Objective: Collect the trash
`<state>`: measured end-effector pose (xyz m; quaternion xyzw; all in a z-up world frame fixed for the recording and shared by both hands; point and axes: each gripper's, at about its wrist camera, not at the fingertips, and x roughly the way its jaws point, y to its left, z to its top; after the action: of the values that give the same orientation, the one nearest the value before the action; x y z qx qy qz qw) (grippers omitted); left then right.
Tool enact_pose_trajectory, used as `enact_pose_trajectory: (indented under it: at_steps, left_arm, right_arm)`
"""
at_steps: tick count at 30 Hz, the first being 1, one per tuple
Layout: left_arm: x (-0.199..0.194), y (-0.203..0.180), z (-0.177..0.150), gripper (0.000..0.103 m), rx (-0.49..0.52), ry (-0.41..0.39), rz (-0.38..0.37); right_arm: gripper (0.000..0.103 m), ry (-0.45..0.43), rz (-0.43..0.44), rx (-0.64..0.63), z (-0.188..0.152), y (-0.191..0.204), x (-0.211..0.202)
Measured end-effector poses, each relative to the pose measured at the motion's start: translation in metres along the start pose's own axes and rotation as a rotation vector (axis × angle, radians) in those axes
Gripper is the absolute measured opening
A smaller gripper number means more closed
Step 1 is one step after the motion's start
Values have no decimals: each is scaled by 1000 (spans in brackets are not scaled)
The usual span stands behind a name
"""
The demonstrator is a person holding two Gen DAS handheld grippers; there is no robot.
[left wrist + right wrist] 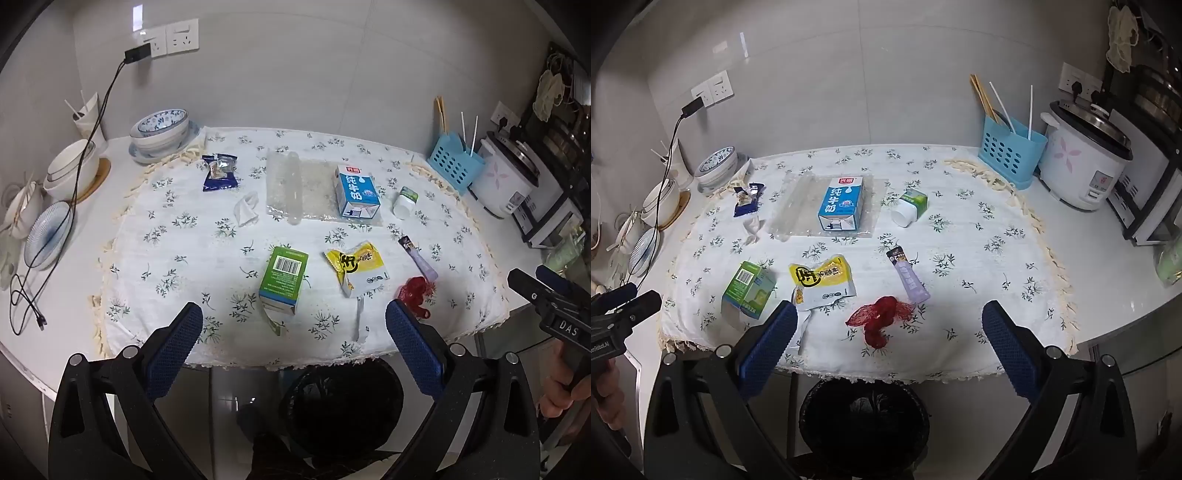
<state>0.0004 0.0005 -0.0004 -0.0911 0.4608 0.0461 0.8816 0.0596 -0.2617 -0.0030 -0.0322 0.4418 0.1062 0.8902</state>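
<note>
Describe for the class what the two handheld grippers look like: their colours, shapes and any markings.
Both the left gripper and right gripper have black plastic frames with silver bolts, and jaws faced with blue dimpled pads. White lettering marks each body: "DAS" on the right one. A bare hand holds it; no sleeve shows.

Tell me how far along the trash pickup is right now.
Nothing looks collected yet; I can't see into the bin below the table edge. In hand: nothing, left gripper and right gripper both open and empty. Left on the cloth: green box, yellow wrapper, red net, purple sachet, milk carton, small bottle, blue wrapper, tissue, clear plastic.
</note>
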Motion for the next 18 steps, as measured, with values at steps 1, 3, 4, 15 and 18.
enact_pose_trajectory:
  at_steps: [1,3,4,15,18]
  left_arm:
    - [0,0,0,97,-3,2,-2]
    - [3,0,-2,97,-7,5,-3]
    - [4,0,-2,97,-9,6,-2]
    - [9,-3,4,97,9,5,0]
    - [10,-2,5,97,8,6,-3]
  right_arm:
    - [96,0,0,1,0,0,0]
    - [96,0,0,3,0,0,-1]
    - [96,0,2,3,1,-1,-2]
    - [96,12,3,-2,-1,-6,8]
    - [96,21,-3,-4,5,-2,9]
